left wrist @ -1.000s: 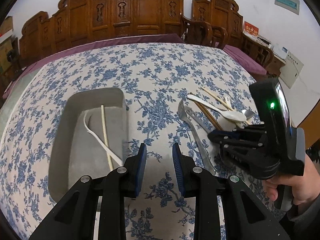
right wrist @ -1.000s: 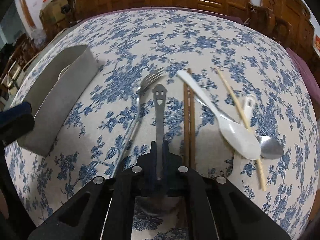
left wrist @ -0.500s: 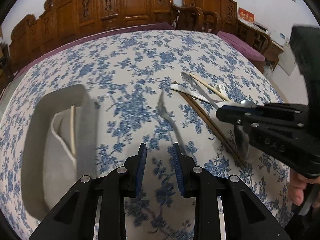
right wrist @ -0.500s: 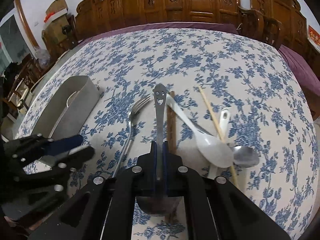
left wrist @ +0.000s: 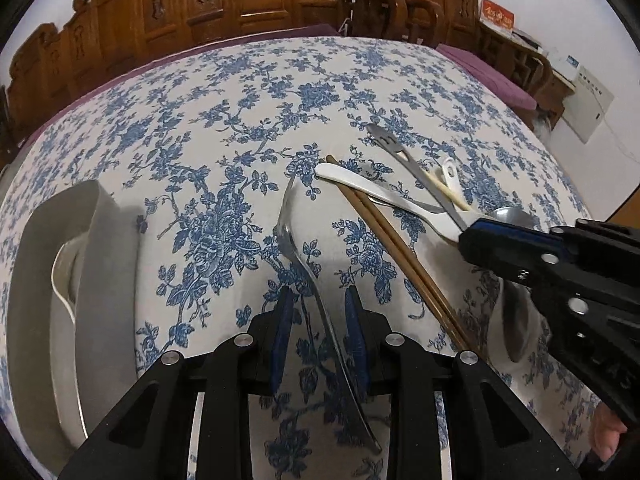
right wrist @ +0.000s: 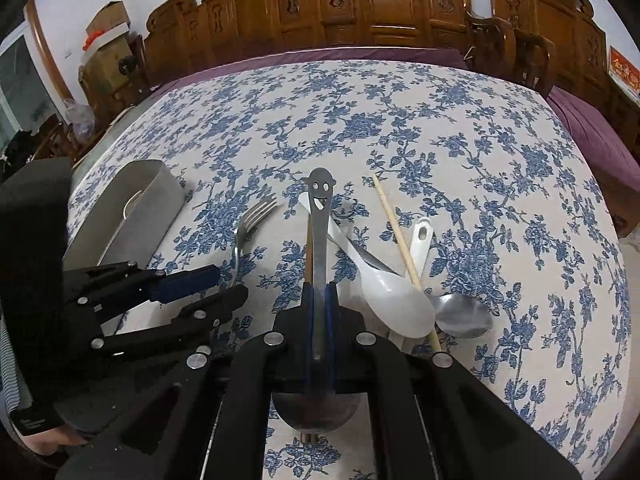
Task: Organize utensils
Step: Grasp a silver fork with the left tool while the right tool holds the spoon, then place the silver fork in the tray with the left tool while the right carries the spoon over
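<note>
My right gripper [right wrist: 319,294] is shut on a steel spoon with a smiley-face handle [right wrist: 319,216] and holds it above the table; the spoon also shows in the left wrist view [left wrist: 404,158]. My left gripper [left wrist: 318,312] is open, its pads on either side of the handle of a steel fork [left wrist: 298,252] lying on the cloth. The fork also shows in the right wrist view [right wrist: 248,226]. A grey tray [left wrist: 108,280] at the left holds a white spoon and a pale chopstick.
Brown chopsticks [left wrist: 394,256], a white plastic spoon [right wrist: 384,288], a second white spoon [right wrist: 420,244], a pale chopstick [right wrist: 400,240] and a steel spoon [right wrist: 462,316] lie on the blue floral tablecloth [right wrist: 460,152]. Carved wooden chairs [right wrist: 360,4] ring the far edge.
My left gripper moved right from the tray and now straddles the fork handle. My right gripper lifted the smiley spoon off the table and drew back.
</note>
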The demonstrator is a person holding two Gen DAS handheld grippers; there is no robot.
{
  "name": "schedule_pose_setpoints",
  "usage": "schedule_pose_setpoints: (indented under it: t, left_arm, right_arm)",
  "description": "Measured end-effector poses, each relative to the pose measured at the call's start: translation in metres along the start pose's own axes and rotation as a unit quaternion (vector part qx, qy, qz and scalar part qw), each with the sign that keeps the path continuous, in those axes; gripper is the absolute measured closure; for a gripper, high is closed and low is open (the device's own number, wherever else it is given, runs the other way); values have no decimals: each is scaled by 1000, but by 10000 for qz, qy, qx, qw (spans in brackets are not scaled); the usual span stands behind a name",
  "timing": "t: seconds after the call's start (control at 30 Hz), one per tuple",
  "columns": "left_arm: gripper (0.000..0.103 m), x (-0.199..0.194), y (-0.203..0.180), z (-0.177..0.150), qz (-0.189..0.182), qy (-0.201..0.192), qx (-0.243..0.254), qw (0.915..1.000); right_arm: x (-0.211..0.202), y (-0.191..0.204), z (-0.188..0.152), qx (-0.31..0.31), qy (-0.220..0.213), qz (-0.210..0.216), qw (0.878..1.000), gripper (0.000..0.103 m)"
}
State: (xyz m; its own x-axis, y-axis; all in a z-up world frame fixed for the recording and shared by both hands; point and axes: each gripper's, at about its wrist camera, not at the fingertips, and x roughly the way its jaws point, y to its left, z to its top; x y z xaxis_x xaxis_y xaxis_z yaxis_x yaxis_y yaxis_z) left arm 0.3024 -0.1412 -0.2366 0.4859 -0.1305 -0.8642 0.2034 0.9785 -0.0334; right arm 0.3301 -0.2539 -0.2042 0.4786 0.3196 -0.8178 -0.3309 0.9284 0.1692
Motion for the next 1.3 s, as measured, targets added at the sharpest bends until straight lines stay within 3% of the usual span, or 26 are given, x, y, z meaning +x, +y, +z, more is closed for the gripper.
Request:
schedule_pose_setpoints:
  t: [0.23,0.27,0.4,1.3]
  left_arm:
    - [86,7,1,2,19,84,-51,10000]
    - [93,7,1,2,26,87,-44,9999]
    - [100,3,6,2,10,95,-112,9999]
    - [101,-75,41,10,-5,-557,-121,9984]
  right_arm:
    - [1,0,-1,-12,4,-4,10000,96]
    - [1,1,-1,-19,10,-4,10000,96]
    - [2,4,-1,-30,16,-9,10000,96]
    - [-38,51,16,-257,-519,214,9981,96]
